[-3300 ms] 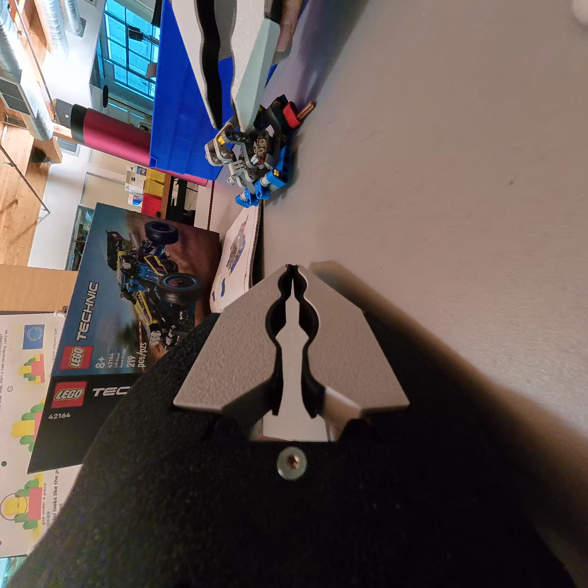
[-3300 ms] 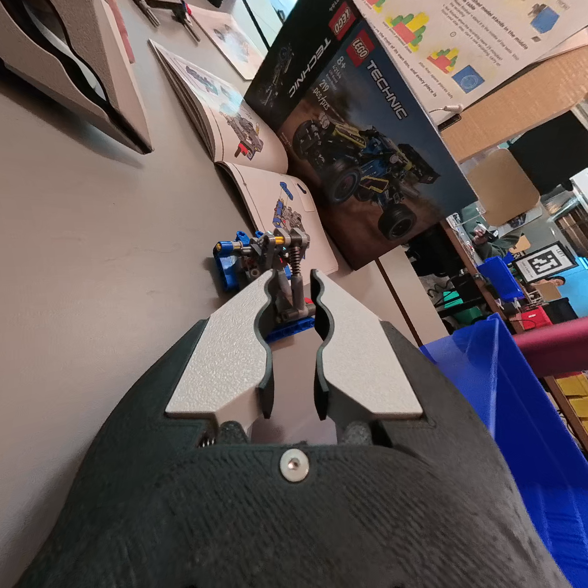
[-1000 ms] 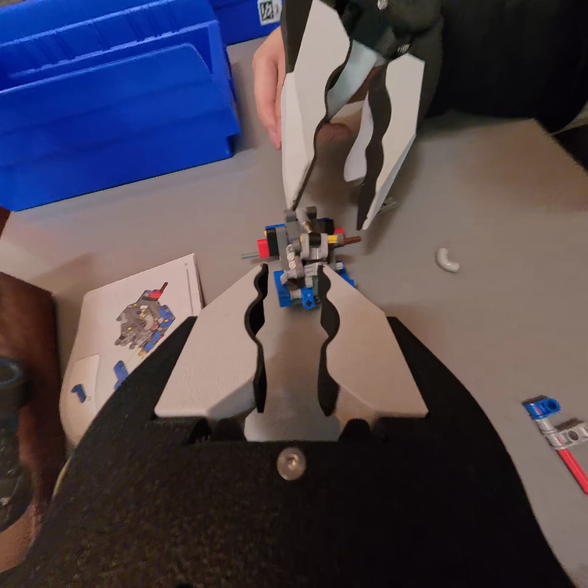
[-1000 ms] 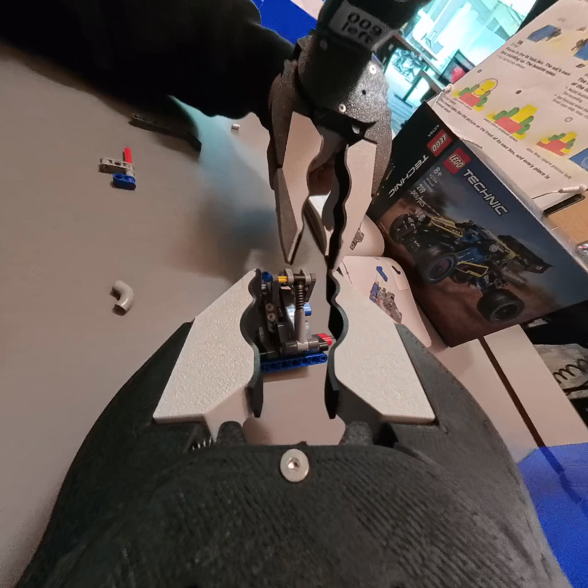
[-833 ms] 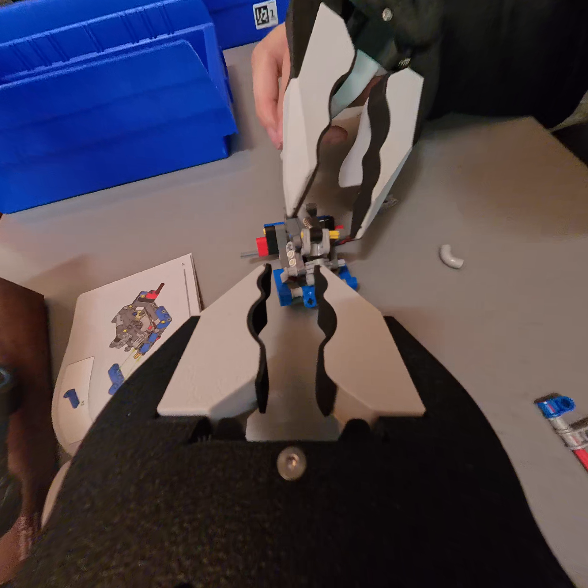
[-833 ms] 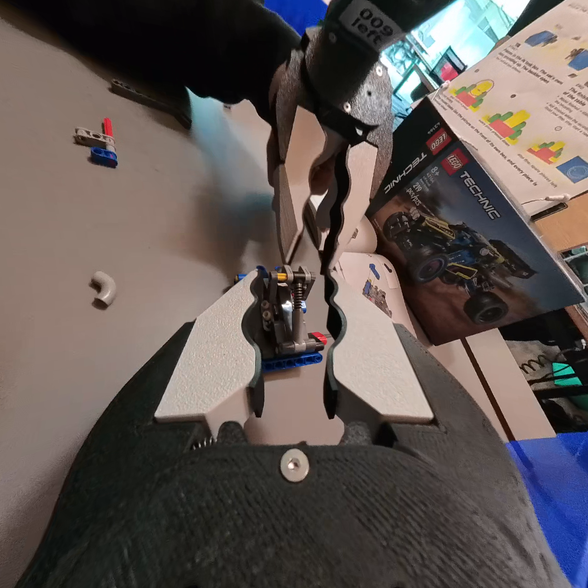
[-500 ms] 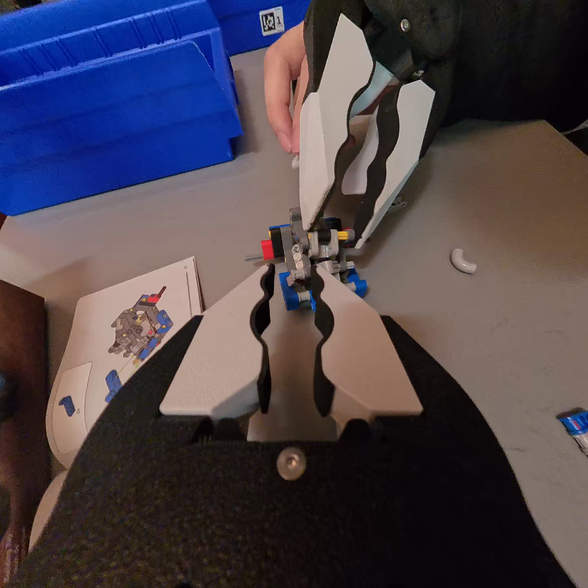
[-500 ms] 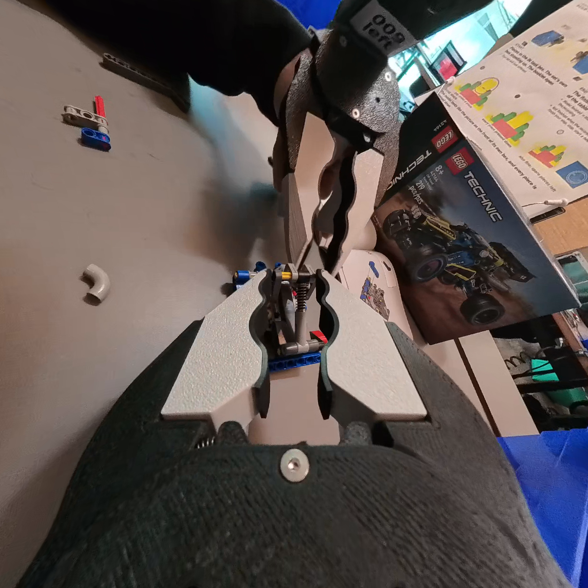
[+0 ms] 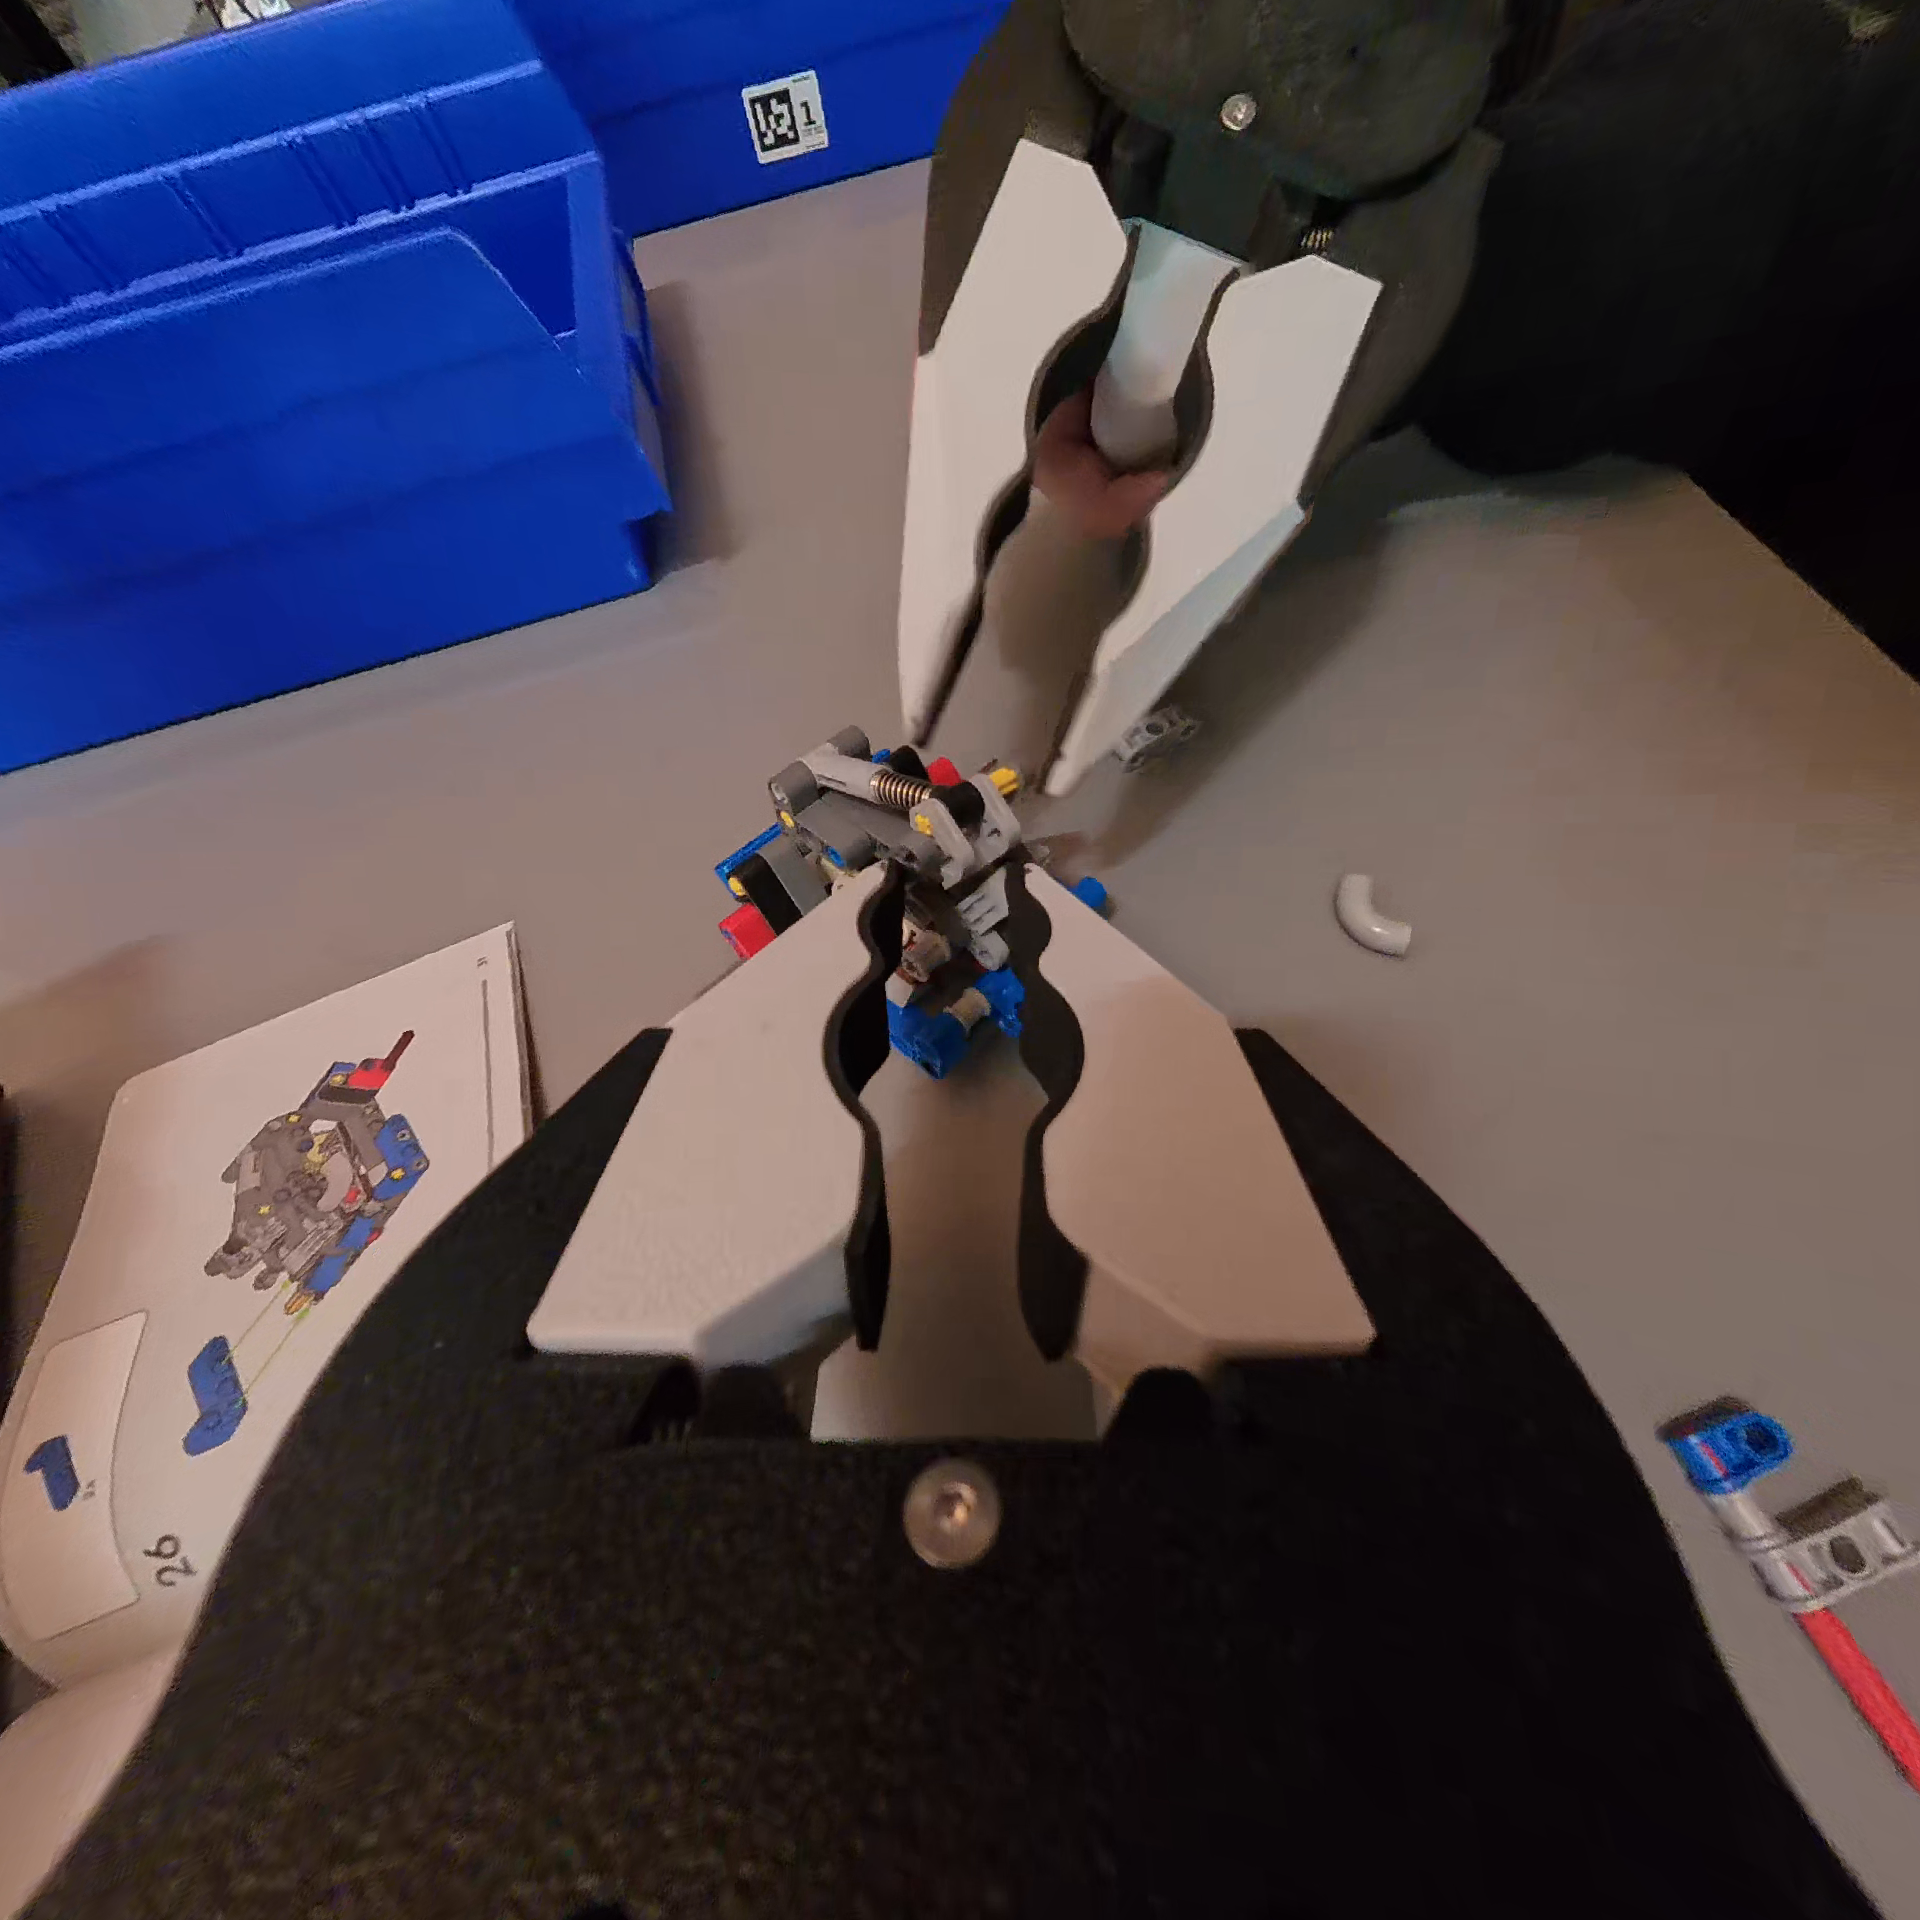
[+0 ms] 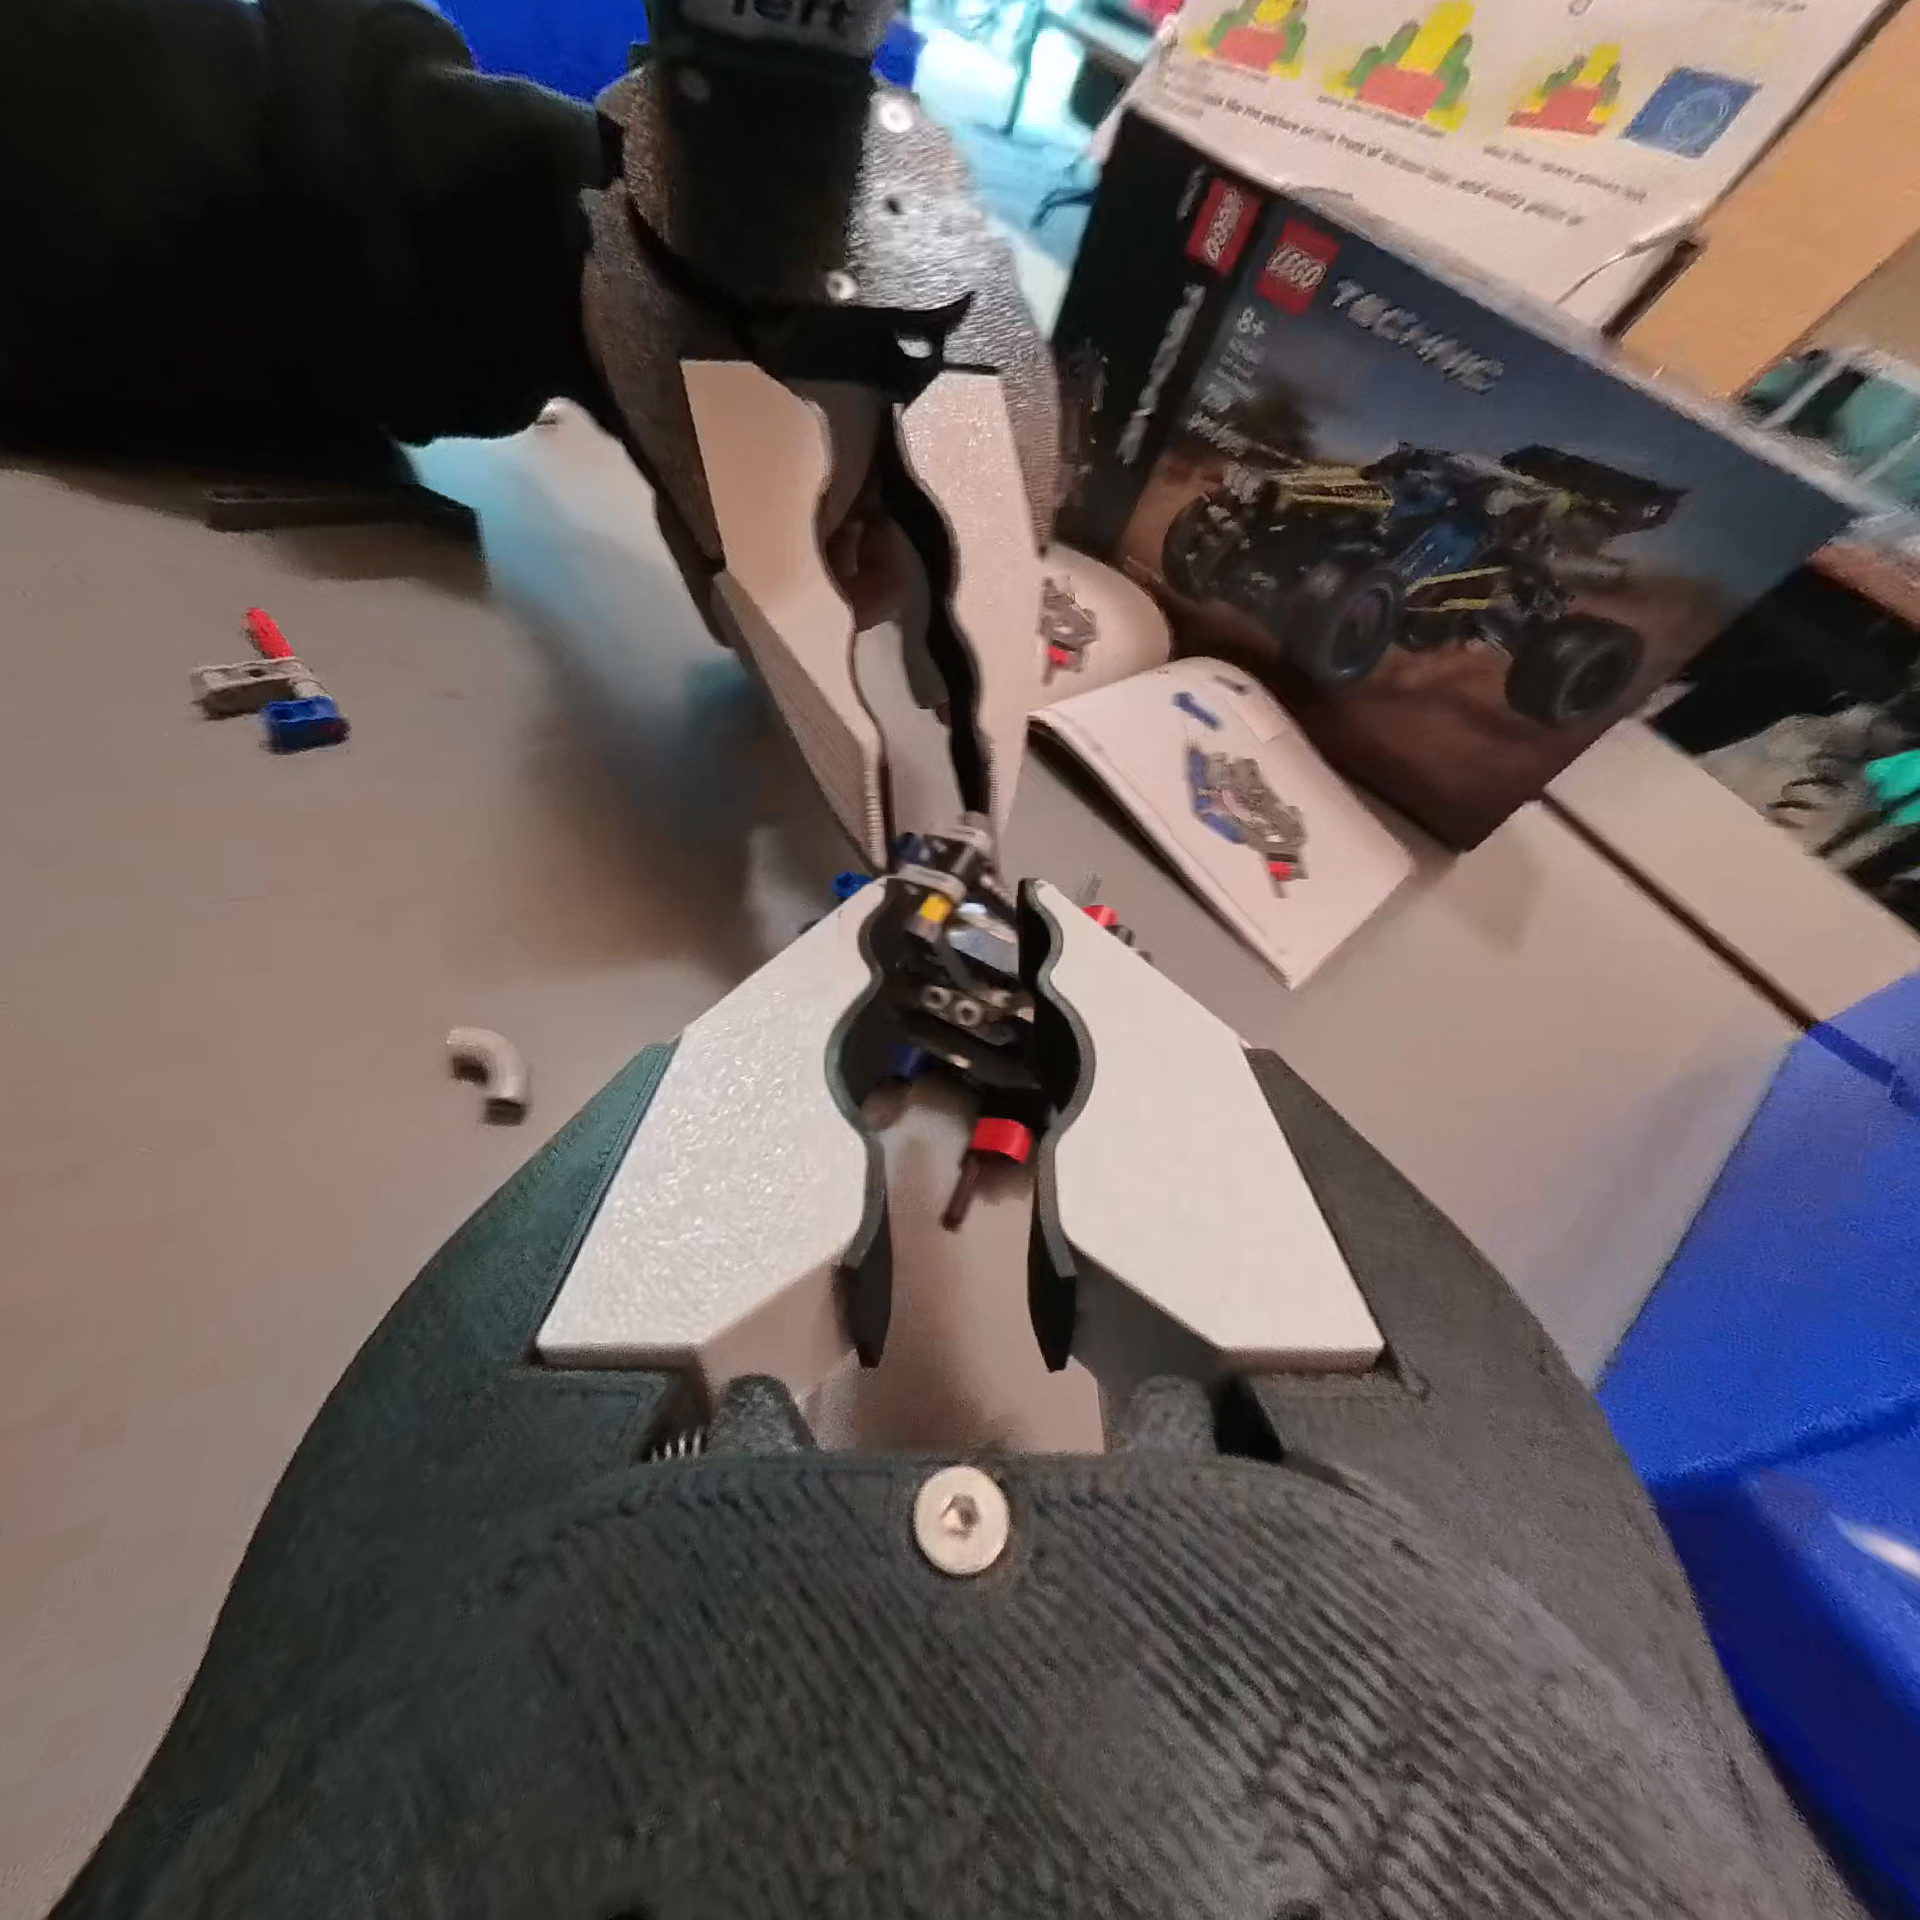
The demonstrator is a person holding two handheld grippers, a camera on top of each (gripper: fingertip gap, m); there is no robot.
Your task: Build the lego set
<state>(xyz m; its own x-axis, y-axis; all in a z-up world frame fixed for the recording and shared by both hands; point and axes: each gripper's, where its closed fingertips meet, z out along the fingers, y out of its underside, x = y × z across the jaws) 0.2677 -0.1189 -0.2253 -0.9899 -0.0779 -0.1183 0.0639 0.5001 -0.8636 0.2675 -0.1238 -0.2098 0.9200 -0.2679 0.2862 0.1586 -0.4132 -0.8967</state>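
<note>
A small brick assembly (image 9: pixel 883 810) of grey, blue, black and red parts with a metal spring sits between both grippers over the grey table (image 9: pixel 1455 1143). My left gripper (image 9: pixel 951 883) is shut on its blue and grey end. My right gripper (image 10: pixel 945 894) is shut on its dark end (image 10: pixel 956 997), and a red pin (image 10: pixel 1000 1138) hangs below it. In the left wrist view the right gripper (image 9: pixel 987 758) comes in from the far side. In the right wrist view the left gripper (image 10: pixel 935 821) comes down from above onto the assembly's top. The assembly is tilted.
Blue bins (image 9: pixel 312 416) stand at the far left. An open instruction booklet (image 9: pixel 312 1195) lies beside the toy box (image 10: pixel 1403 520). A white elbow piece (image 9: pixel 1371 925) and a loose blue, grey and red part (image 9: pixel 1787 1527) lie on the table. A person's dark sleeve (image 10: pixel 260 260) holds the left gripper. Less than 4 cm separates the two grippers' tips. The white elbow piece (image 9: pixel 1371 925) lies around 8 centimeters away from my left fingertips.
Both grippers' jaws have narrowed and closed onto the assembly. The assembly has tipped over from standing upright, and both views have shifted closer over it.
</note>
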